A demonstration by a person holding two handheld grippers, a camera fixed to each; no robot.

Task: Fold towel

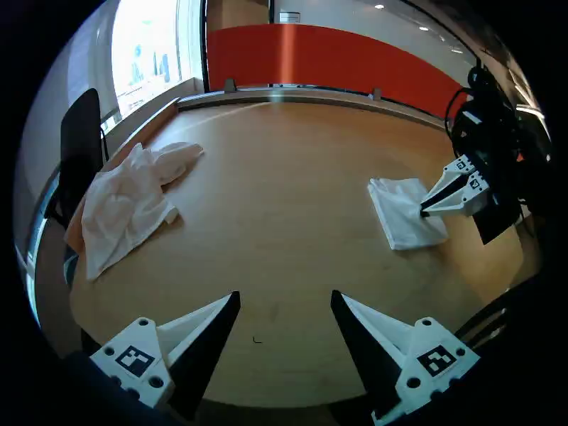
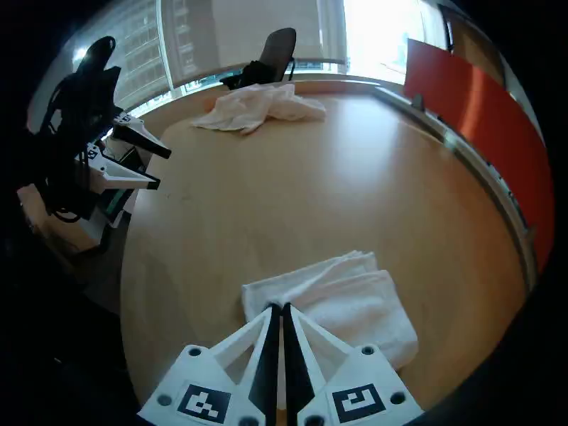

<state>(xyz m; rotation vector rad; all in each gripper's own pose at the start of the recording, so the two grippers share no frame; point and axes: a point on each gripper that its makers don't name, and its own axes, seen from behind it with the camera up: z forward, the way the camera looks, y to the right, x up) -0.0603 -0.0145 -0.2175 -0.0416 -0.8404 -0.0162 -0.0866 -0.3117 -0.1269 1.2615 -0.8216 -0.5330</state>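
White folded cloth towel spotted by the right edge of the tan wooden table, right gripper pressed together at its near hem, can't tell if pinching any cloth. Crumpled white towel heap spotted at the far left corner, stretched along that edge. Spread wide and empty on the left gripper, much nearer the heap, so probably reaching over with that one.

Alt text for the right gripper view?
The right claw, fingers nearly together, sits at the edge of a folded white towel on a round wooden table. A crumpled white cloth lies at the far side, and the left claw hangs open by the table edge.
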